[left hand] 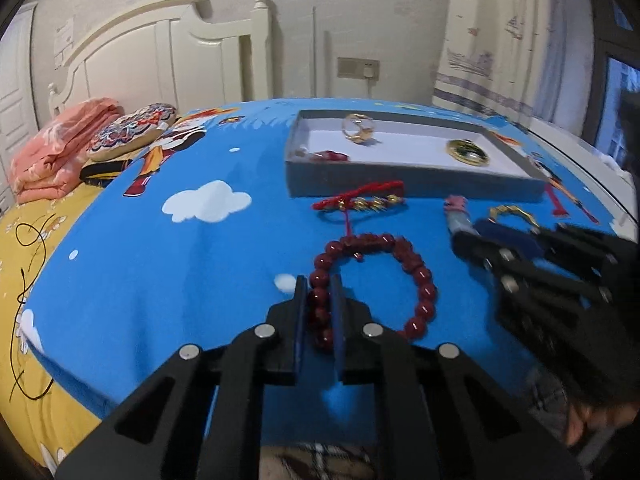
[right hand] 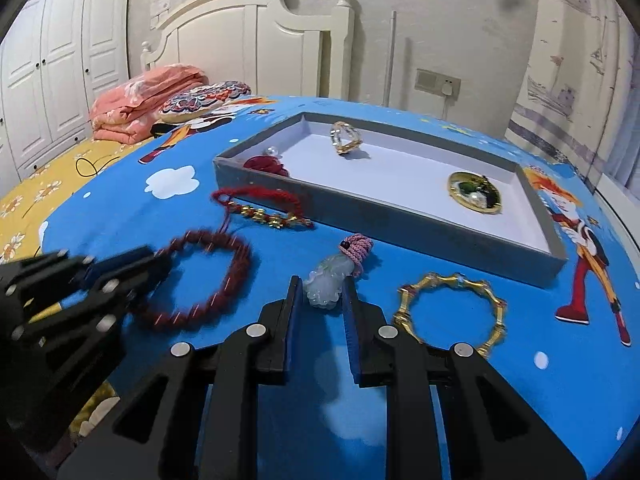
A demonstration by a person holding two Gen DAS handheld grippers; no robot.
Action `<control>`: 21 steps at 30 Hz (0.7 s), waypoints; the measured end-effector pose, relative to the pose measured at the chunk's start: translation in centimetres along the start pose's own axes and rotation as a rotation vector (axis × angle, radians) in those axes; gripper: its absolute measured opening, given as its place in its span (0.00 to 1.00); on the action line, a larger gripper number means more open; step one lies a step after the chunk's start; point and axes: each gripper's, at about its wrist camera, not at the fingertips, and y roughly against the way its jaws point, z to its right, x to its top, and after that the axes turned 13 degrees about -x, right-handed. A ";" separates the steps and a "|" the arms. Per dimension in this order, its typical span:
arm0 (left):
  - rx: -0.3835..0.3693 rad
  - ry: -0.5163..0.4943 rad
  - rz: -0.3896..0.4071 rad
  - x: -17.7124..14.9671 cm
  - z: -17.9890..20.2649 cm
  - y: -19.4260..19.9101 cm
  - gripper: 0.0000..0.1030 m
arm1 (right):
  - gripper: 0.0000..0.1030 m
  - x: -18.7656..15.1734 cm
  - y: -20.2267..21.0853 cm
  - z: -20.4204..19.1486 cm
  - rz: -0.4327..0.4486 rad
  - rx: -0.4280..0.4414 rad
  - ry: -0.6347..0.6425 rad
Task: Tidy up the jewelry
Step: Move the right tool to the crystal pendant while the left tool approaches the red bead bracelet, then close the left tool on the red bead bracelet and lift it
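My left gripper [left hand: 319,286] is shut on the dark red bead bracelet [left hand: 416,276], gripping its left side on the blue sheet; it also shows in the right wrist view [right hand: 224,280]. My right gripper [right hand: 320,292] stands with its fingers on either side of a pale jade pendant [right hand: 328,280] with a pink cord, jaws a little apart. A gold bangle [right hand: 452,308] lies to its right. A red cord bracelet with gold charms [right hand: 264,208] lies in front of the grey tray [right hand: 400,228], which holds a gold ring [right hand: 346,138], a gold oval pendant [right hand: 476,192] and a red piece [right hand: 264,166].
Folded pink blankets [right hand: 148,96] and a patterned cushion [right hand: 204,100] lie at the head of the bed by the white headboard [right hand: 256,36]. A black cable [left hand: 28,272] lies on the yellow sheet at left. A curtain [right hand: 580,52] hangs at right.
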 end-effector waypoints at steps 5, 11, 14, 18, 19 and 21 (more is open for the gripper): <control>0.071 -0.023 0.055 0.4 0.3 1.0 0.40 | 0.19 -0.5 0.5 0.8 0.002 0.013 -0.027; 0.084 -0.045 0.026 1.1 -0.2 -0.9 0.48 | 0.19 -0.7 0.8 1.1 0.010 0.025 -0.030; 0.115 -0.082 0.024 1.3 -0.3 -2.4 0.46 | 0.19 -0.8 0.9 1.3 0.010 0.029 -0.036; 0.149 -0.108 0.014 2.5 -0.6 -3.8 0.45 | 0.19 -0.9 1.0 1.7 0.009 0.030 -0.045; 0.150 -0.102 0.007 3.0 -0.8 -4.3 0.45 | 0.19 -0.9 1.0 1.8 0.008 0.030 -0.050; 0.143 -0.092 -0.003 3.6 -1.1 -4.7 0.45 | 0.19 -0.9 0.9 1.9 0.008 0.029 -0.056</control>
